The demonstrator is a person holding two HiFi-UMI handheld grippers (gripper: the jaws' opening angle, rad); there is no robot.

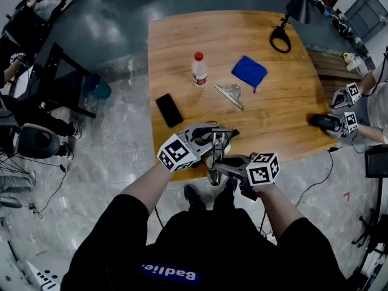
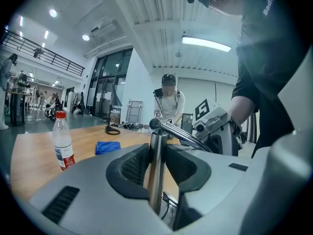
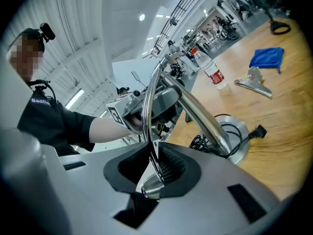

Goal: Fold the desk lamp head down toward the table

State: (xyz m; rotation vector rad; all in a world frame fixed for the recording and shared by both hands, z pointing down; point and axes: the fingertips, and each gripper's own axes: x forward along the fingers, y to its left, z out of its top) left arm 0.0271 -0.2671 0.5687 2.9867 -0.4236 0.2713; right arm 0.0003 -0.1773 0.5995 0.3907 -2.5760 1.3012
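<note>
Wooden table [image 1: 182, 47]: takes up the upper middle of the head view, with grey floor around it.

Desk lamp [image 1: 216, 151]: stands at the table's near edge, right in front of the person, on a round metal base [image 3: 239, 141] with a black cable coiled over it. Rises as a shiny lamp post [image 2: 156, 170] to a dark ball joint, then runs on as a thin curved lamp head [image 3: 149, 102] bending over and down toward the right.

Left gripper [image 1: 224, 135]: reaches in from the left, roughly level; jaws clamped on the lamp post, pads pressing it from both sides below the joint.

Right gripper [image 1: 225, 162]: comes in from the right, just beside the left one; jaws closed narrowly on the lamp head near its rounded tip.

Blue cloth [image 1: 249, 71]: lies crumpled on the far half of the table.

Black phone [image 1: 169, 110]: lies flat near the left edge.

Plastic bottle [image 1: 199, 70]: stands upright with a red cap, left of the cloth.

Metal clip [image 1: 229, 94]: lies between the cloth and the lamp.
</note>
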